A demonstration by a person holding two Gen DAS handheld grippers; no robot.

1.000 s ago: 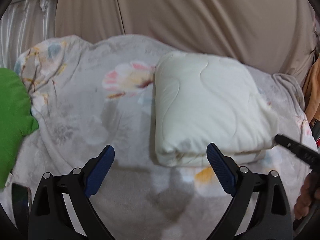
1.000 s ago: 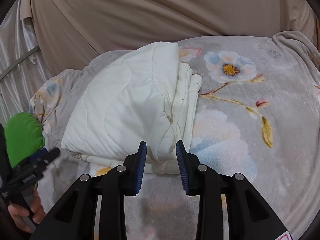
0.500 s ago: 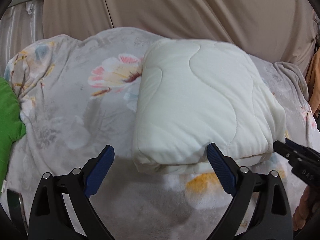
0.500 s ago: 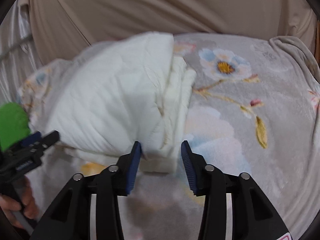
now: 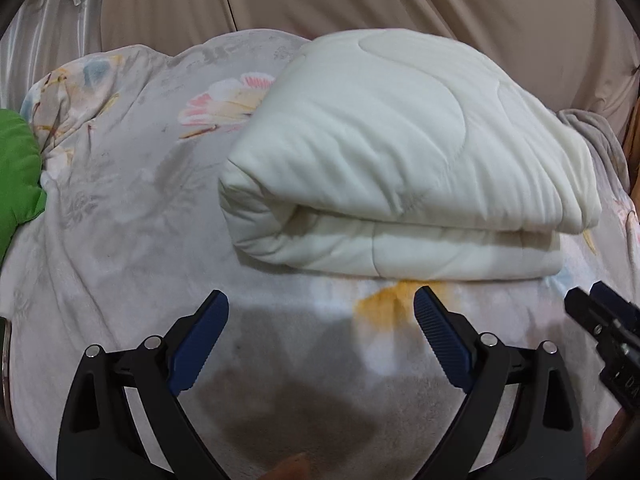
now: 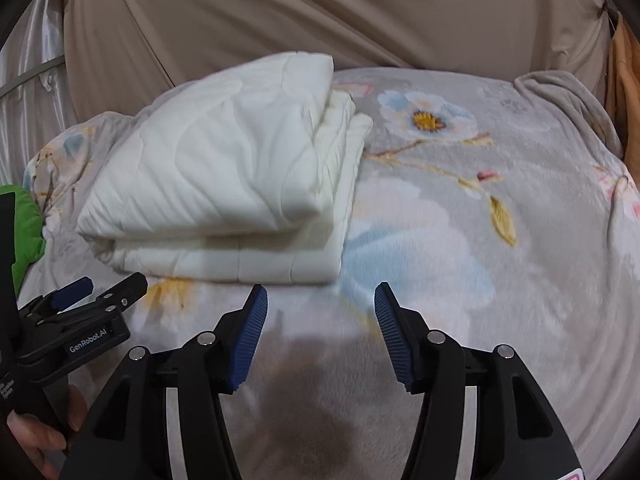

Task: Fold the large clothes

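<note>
A cream quilted blanket (image 5: 400, 168) lies folded into a thick stack on the grey floral bedspread (image 5: 120, 220); it also shows in the right wrist view (image 6: 224, 184), left of centre. My left gripper (image 5: 320, 316) is open and empty, just in front of the stack's near edge, not touching it. My right gripper (image 6: 320, 308) is open and empty, in front of the stack's near right corner. The left gripper shows at the left edge of the right wrist view (image 6: 100, 292); the right gripper's tips show at the right edge of the left wrist view (image 5: 592, 304).
A green cushion (image 5: 16, 168) lies at the bed's left edge. Beige curtain fabric (image 6: 320, 12) hangs behind the bed. The bedspread (image 6: 480, 240) stretches right of the stack. An orange cloth (image 6: 624, 72) hangs at far right.
My right gripper has opened wide and let go of the blanket's corner, backing off. The left gripper has moved closer to the stack, which now lies settled.
</note>
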